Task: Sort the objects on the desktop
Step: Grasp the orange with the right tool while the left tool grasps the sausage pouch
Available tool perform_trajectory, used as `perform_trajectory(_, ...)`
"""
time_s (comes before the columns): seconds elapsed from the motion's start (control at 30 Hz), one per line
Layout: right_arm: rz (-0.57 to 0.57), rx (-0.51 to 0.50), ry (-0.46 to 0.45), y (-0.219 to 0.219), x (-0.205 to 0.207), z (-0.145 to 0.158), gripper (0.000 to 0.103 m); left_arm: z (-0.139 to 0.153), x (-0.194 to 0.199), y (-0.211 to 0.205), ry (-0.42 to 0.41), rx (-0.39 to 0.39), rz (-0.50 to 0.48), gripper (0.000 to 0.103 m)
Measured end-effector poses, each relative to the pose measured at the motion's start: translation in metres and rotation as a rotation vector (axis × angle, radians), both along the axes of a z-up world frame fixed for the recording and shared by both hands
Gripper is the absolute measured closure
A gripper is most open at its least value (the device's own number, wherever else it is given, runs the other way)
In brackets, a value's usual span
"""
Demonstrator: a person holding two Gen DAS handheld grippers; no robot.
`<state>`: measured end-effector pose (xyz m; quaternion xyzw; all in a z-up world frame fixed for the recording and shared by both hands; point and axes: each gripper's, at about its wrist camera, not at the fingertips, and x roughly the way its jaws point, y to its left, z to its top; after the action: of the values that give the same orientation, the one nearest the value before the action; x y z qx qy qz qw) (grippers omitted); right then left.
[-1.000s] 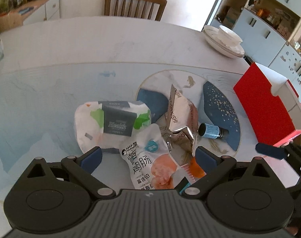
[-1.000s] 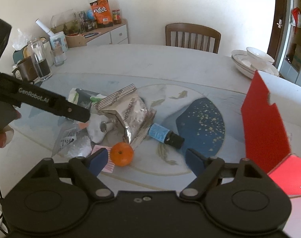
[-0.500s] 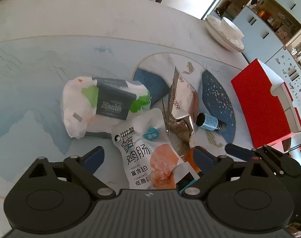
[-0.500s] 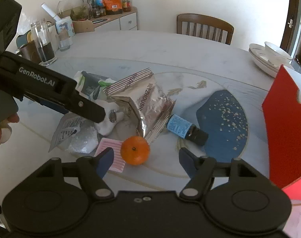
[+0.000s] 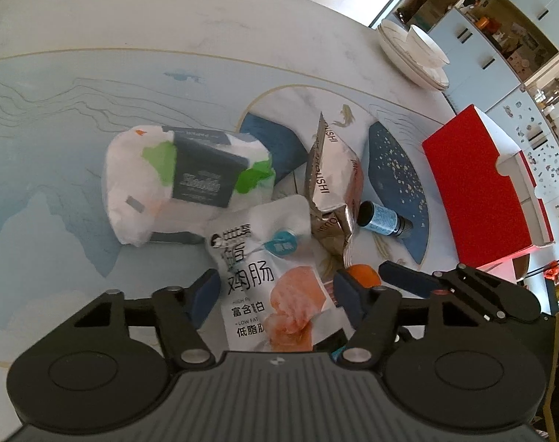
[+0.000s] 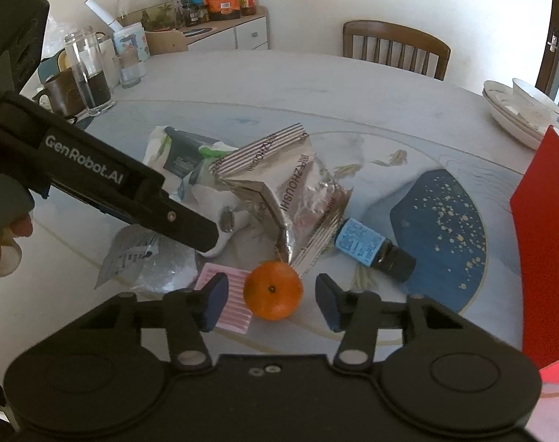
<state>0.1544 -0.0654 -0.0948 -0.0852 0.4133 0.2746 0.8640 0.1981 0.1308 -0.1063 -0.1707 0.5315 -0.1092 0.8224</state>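
Note:
A pile lies on the round table: a white sausage pouch (image 5: pixel 268 280), a white wipes pack (image 5: pixel 183 180) with a dark label, a silver foil bag (image 6: pixel 290 191), a blue-labelled dark bottle (image 6: pixel 371 248), an orange tangerine (image 6: pixel 273 290) and a pink pad (image 6: pixel 229 304). My left gripper (image 5: pixel 276 294) is open with its fingers on either side of the sausage pouch. My right gripper (image 6: pixel 272 304) is open with the tangerine between its fingers. The left gripper also shows in the right wrist view (image 6: pixel 206 237), low over the pile.
A red open box (image 5: pixel 478 188) stands at the table's right edge. Stacked white bowls and plates (image 6: pixel 519 110) sit at the far right. A glass jar and mugs (image 6: pixel 84 81) stand at the far left. A wooden chair (image 6: pixel 393 49) is behind the table.
Both grippers have moved down and closer to the pile. The left fingers now straddle the sausage pouch; the right fingers have narrowed and now flank the tangerine.

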Motion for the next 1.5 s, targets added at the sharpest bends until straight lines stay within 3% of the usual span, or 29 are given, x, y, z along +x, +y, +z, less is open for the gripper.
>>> perform_trajectory(0.23, -0.007, 0.001, 0.004, 0.0, 0.001, 0.0, 0.067, 0.0, -0.001, 0.0, 0.0, 0.002, 0.003, 0.04)
perform_trajectory(0.5, -0.022, 0.009, -0.006, -0.005, -0.002, 0.004, 0.071, 0.009, -0.007, -0.001, -0.017, 0.006, 0.002, 0.04)
perform_trajectory(0.67, -0.027, 0.021, -0.02, -0.01, -0.004, 0.011, 0.084, 0.018, -0.011, -0.001, -0.034, 0.007, 0.004, 0.04)
perform_trajectory(0.77, -0.016, 0.006, -0.026, -0.01, -0.004, 0.01, 0.084, 0.021, -0.013, 0.0, -0.04, 0.005, 0.0, 0.04)
perform_trajectory(0.97, -0.017, -0.01, -0.034, -0.006, -0.003, 0.008, 0.072, 0.02, -0.017, 0.001, -0.031, 0.01, 0.001, 0.04)
perform_trajectory(1.13, -0.042, -0.026, -0.024, -0.005, 0.002, 0.003, 0.056, 0.02, -0.02, 0.001, -0.029, 0.017, -0.001, 0.04)
perform_trajectory(1.27, -0.068, -0.025, -0.005, -0.011, 0.007, -0.002, 0.058, 0.021, -0.021, 0.0, -0.032, 0.018, -0.007, 0.04)
perform_trajectory(1.43, -0.088, -0.028, 0.038, -0.018, 0.011, -0.009, 0.072, 0.025, -0.022, -0.003, -0.043, 0.024, -0.018, 0.04)
perform_trajectory(1.5, -0.093, -0.023, 0.043, -0.022, 0.01, -0.009, 0.073, 0.028, -0.022, -0.006, -0.048, 0.028, -0.026, 0.04)
